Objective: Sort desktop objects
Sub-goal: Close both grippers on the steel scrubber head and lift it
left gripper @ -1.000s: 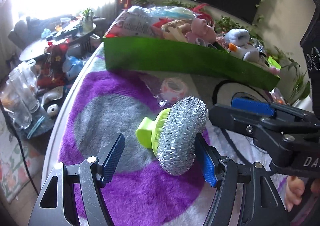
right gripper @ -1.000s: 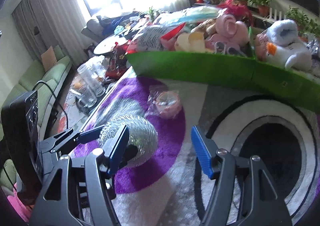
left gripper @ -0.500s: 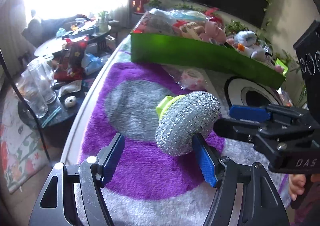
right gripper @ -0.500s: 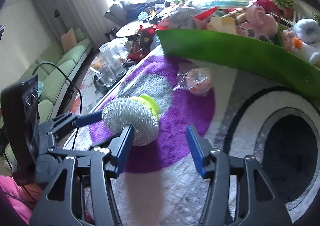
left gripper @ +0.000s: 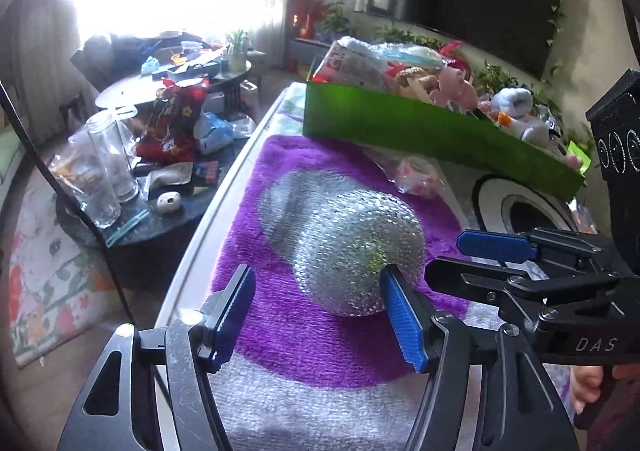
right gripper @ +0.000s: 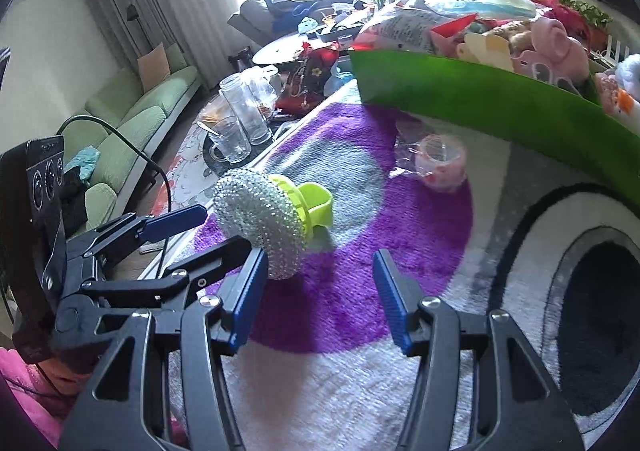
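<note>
A steel-wool scrubber (left gripper: 356, 251) with a lime green handle (right gripper: 316, 203) lies on the purple and grey rug (left gripper: 304, 335). My left gripper (left gripper: 320, 319) is open, and the scrubber sits just ahead of its right finger. My right gripper (right gripper: 316, 299) is open and empty, with the scrubber ahead to its left. In the left wrist view the right gripper (left gripper: 500, 251) reaches in from the right beside the scrubber. In the right wrist view the left gripper (right gripper: 192, 235) shows at left, its fingers either side of the scrubber.
A long green box (left gripper: 420, 131) full of soft toys and packets stands at the back of the table. A bagged pink tape roll (right gripper: 440, 161) lies before it. Left of the table edge (left gripper: 208, 219) a low dark table (left gripper: 160, 227) holds glass jars (left gripper: 108, 167).
The scrubber has gone from tilted up against my left gripper's right finger to lying on the rug. Both grippers have pulled back toward the near edge and stayed open.
</note>
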A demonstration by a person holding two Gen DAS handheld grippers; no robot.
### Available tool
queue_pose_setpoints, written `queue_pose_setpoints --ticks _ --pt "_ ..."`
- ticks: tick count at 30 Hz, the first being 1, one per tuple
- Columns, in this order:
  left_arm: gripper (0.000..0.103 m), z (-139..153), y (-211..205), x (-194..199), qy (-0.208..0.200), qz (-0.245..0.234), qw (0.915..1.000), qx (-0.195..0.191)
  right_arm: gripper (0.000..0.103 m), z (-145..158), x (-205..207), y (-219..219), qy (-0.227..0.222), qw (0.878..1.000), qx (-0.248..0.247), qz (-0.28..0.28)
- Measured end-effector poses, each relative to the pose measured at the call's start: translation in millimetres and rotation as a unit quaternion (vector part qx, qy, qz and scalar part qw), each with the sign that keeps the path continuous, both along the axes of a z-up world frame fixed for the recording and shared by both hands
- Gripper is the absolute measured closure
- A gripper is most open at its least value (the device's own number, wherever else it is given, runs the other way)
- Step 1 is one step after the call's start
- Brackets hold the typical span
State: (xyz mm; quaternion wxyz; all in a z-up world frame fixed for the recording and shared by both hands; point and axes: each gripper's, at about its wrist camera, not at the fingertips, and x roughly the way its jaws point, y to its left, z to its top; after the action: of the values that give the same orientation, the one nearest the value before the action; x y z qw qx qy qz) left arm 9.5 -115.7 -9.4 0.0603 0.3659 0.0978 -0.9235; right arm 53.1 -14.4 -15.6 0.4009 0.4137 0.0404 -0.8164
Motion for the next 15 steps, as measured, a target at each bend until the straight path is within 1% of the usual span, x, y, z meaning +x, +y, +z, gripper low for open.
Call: queue_pose_setpoints --ticks 3,4,6,7,8,10,12,15 --pt "0.041 2 -6 2 0.007 -0.004 0.9999 0.012 0.049 0 1 -5 -0.001 1.000 -0.004 0.006" --pt "0.045 2 -7 2 0.009 -0.005 0.9998 0.014 0.049 0 1 -8 -0.002 1.000 -0.006 0.008" --pt "0.059 2 -9 1 0.010 -0.008 0.9998 0.017 0.049 0 1 -11 -0.002 1.000 -0.006 0.010" --pt "0.062 2 -10 0 0.009 -0.013 0.9997 0.018 0.051 0 2 -13 -0.002 1.000 -0.003 0.010" --pt "0.062 1 -10 -1 0.008 -0.018 0.9997 0.016 0.059 -1 3 -17 -0.001 1.000 0.000 0.010" --pt "0.062 0 -7 -2 0.008 -0.028 0.9995 0.010 0.064 -3 3 -21 -0.004 1.000 0.001 0.012" --pt "0.063 -1 -8 -3 0.007 -0.034 0.9994 0.007 0.064 -5 3 -25 -0.007 1.000 0.003 0.013" --pt "0.062 -1 -12 -4 0.006 -0.050 0.9986 0.018 0.064 -7 0 -26 -0.016 1.000 0.000 0.008"
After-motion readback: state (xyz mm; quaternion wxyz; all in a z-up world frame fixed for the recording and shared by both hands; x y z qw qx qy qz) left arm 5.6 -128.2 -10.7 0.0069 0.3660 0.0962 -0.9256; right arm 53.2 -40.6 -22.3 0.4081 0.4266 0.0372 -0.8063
